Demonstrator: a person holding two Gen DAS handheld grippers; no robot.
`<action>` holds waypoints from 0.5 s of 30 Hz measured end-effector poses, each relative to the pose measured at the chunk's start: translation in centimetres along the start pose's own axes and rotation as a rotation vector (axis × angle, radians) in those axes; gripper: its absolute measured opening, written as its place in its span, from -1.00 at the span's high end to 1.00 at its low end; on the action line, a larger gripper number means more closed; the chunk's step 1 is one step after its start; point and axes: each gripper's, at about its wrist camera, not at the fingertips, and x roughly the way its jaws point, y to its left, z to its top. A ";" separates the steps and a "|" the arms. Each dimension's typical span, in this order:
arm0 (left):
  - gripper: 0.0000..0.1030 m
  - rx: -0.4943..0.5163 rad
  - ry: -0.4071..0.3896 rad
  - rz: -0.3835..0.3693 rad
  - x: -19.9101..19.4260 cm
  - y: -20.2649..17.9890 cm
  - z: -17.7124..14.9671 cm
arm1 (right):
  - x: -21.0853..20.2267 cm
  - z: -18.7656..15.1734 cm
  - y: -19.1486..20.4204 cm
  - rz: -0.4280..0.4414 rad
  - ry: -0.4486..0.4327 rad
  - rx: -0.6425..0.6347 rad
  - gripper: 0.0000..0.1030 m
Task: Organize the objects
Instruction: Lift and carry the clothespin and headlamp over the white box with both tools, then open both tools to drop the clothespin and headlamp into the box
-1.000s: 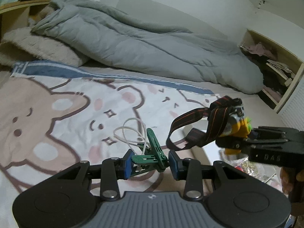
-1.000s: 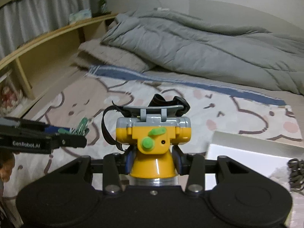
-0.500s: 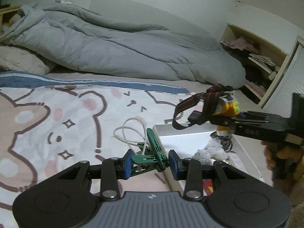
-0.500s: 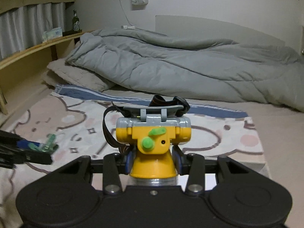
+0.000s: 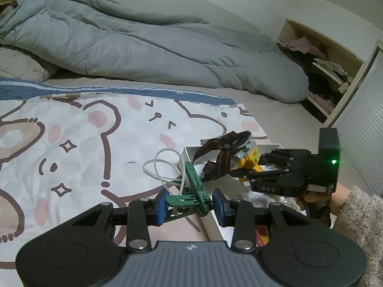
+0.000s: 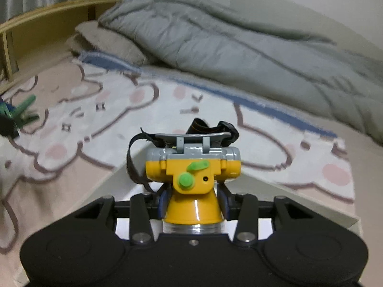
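Over white box (image 5: pixel 189 150) on bear blanket (image 5: pixel 79 138): your left gripper (image 5: pixel 189 203) pinching green clip (image 5: pixel 191 191), your right gripper (image 6: pixel 193 202) clamped on yellow headlamp (image 6: pixel 192 179), strap dangling.

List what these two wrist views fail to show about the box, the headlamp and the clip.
- White box contents: left wrist view, mostly covered by the right gripper and left gripper; unidentifiable.
- Headlamp lens: right wrist view, it faces the camera housing; hidden.
- Green clip jaw end: left wrist view, whether it pinches the white cord is unclear.
- Green clip: right wrist view, blurred, cut by the left edge.
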 end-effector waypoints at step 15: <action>0.22 0.068 0.021 -0.074 3.6 -4.0 -0.2 | -0.1 -3.1 -2.1 0.071 0.143 0.158 0.15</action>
